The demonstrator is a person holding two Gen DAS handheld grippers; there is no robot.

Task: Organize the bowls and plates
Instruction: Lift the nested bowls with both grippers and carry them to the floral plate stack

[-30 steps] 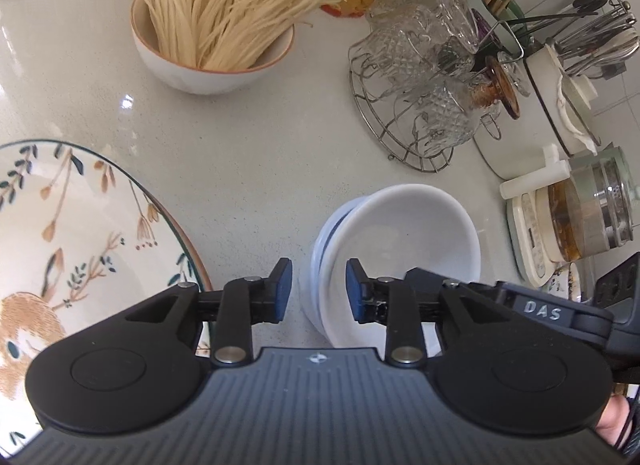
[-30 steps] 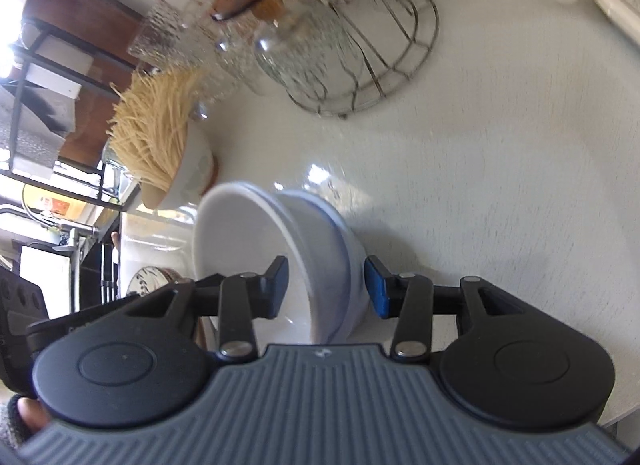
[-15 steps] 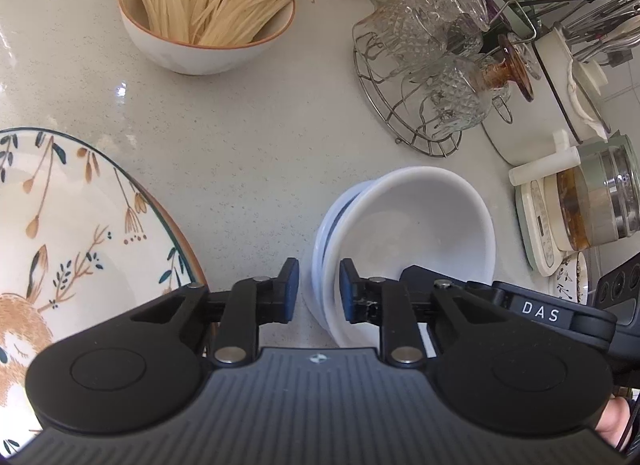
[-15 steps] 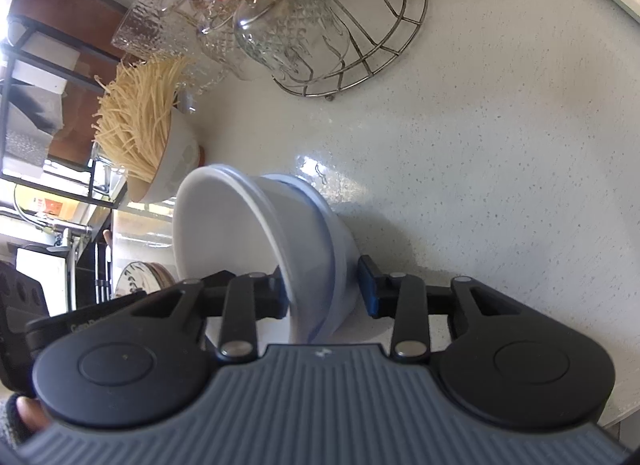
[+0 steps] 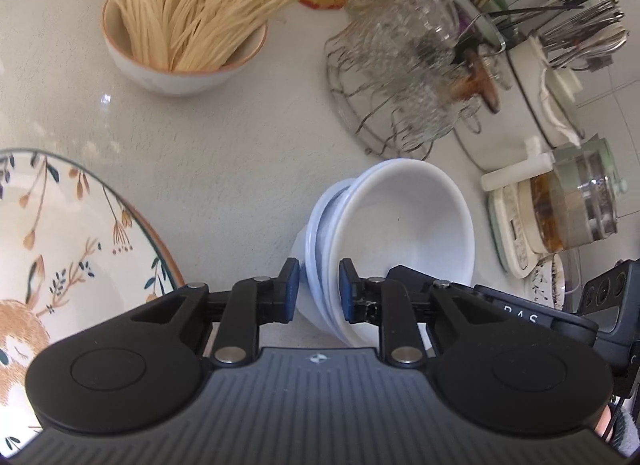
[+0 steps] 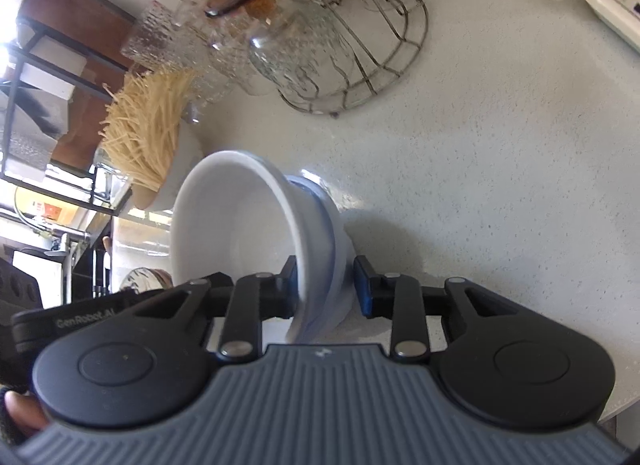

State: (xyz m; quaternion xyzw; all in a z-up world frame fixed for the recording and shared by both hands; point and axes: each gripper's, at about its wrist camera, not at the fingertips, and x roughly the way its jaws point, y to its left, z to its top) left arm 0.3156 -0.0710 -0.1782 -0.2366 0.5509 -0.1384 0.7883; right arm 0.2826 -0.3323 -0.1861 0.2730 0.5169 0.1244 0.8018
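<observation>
A stack of white bowls [image 5: 400,225] stands on the pale counter, with both grippers at its near rim from opposite sides. My left gripper [image 5: 319,291] is shut on the stack's rim, one pad inside the top bowl and one against the outer wall. In the right wrist view the same stack [image 6: 232,233] has its wall between the jaws of my right gripper [image 6: 326,287], which are closing. Its inner pad touches the bowl, and a thin gap shows at the outer pad. A large flower-patterned plate [image 5: 60,245] lies to the left.
A bowl of dry noodles [image 5: 180,73] stands at the back left. A wire rack of glasses [image 5: 400,97] sits behind the stack. Right of it are a utensil holder [image 5: 560,65] and a glass kettle on a base [image 5: 572,205]. Bare counter [image 6: 500,185] spreads beside the stack.
Both pairs of jaws have narrowed around the bowl stack's rim. The left pads closed onto it first and have held since. The hands have barely shifted.
</observation>
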